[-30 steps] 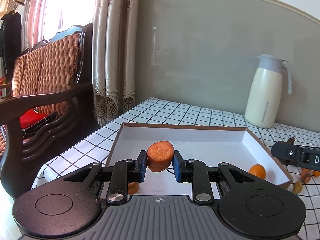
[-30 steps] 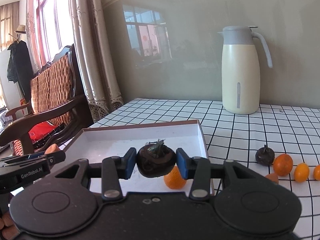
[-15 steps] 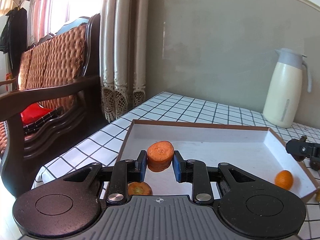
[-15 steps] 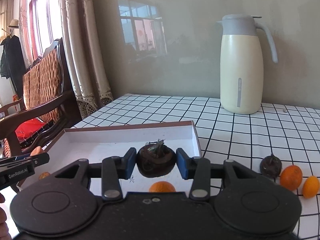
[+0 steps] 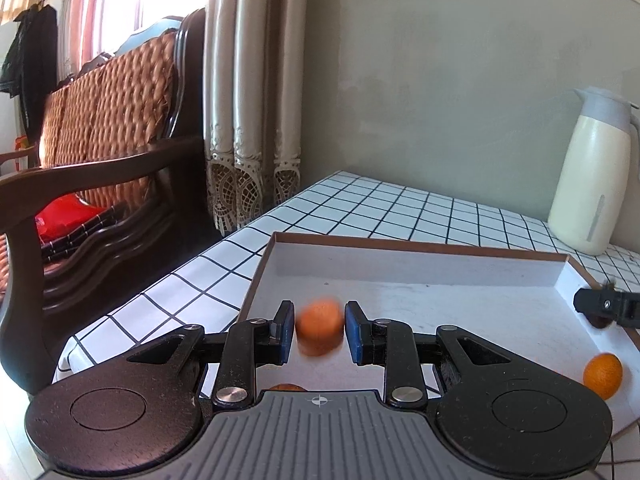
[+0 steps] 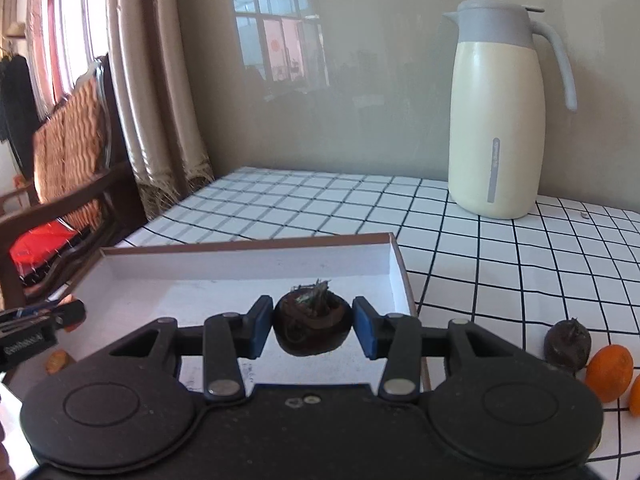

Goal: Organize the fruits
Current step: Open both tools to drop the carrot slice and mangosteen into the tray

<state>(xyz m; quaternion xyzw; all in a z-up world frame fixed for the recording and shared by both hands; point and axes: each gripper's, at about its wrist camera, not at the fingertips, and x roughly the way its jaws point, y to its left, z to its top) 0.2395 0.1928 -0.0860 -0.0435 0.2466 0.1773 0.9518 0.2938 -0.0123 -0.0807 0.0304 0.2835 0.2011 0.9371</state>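
Observation:
A white shallow box with brown rim [image 5: 420, 245] lies on the checkered table; it also shows in the right wrist view [image 6: 248, 245]. My left gripper [image 5: 320, 332] has its jaws apart over the box's near left part; a blurred carrot chunk [image 5: 320, 330] sits loose between them, gaps on both sides. Another carrot piece [image 5: 286, 387] lies below it in the box. A small orange [image 5: 603, 374] lies at the box's right side. My right gripper [image 6: 313, 328] is shut on a dark brown round fruit [image 6: 313, 326], held over the box's right part.
A cream thermos jug [image 6: 498, 120] stands at the back of the table. A dark fruit [image 6: 567, 345] and oranges [image 6: 609, 372] lie on the table right of the box. A wooden sofa [image 5: 100, 128] and curtains stand to the left.
My left gripper has opened and the carrot chunk is loose and dropping between the jaws. The right gripper has moved further over the box, still holding the dark fruit.

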